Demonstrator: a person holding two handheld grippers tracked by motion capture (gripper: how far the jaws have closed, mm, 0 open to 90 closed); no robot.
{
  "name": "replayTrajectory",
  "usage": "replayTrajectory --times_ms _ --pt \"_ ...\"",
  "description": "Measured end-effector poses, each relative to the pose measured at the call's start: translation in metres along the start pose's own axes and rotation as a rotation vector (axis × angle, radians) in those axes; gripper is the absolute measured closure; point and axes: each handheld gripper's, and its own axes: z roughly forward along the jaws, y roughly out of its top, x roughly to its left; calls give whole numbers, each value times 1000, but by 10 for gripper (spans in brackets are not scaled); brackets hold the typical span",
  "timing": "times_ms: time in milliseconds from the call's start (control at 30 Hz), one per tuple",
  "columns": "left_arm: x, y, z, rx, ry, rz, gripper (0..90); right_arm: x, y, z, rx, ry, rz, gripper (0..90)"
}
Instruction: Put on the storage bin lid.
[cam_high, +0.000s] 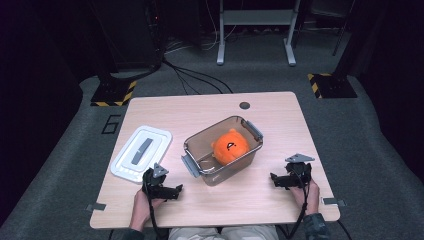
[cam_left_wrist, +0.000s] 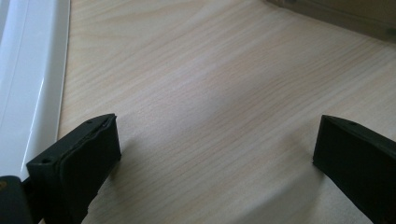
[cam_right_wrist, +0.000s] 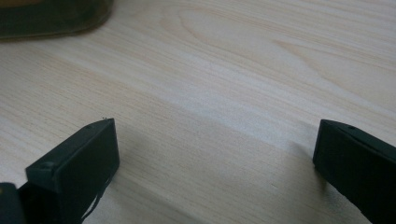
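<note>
A clear plastic bin (cam_high: 200, 149) with grey latches stands mid-table, holding an orange plush toy (cam_high: 230, 146). Its white lid (cam_high: 141, 152) lies flat on the table to the bin's left. My left gripper (cam_high: 176, 190) rests low on the table near the front edge, just below the lid and left of the bin, open with bare wood between its jaws (cam_left_wrist: 217, 140). The lid's white edge (cam_left_wrist: 28, 93) runs along the left of the left gripper view. My right gripper (cam_high: 274, 179) sits right of the bin, also open over bare wood (cam_right_wrist: 217, 140). The bin's corner (cam_right_wrist: 51, 18) shows top left there.
The light wooden table (cam_high: 280, 125) has a small round grommet (cam_high: 244, 105) at its far edge. Black-and-yellow stand bases (cam_high: 114, 93) and cables lie on the grey floor beyond, with a white frame (cam_high: 256, 20) at the back.
</note>
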Motion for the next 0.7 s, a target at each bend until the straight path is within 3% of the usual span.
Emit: replayTrajectory --times_ms 200,700 --pt "7 3 -9 -7 -8 16 2 0 0 0 1 0 2 0" --pt "54 18 -43 -106 42 -65 2 1 0 0 3 -3 2 0"
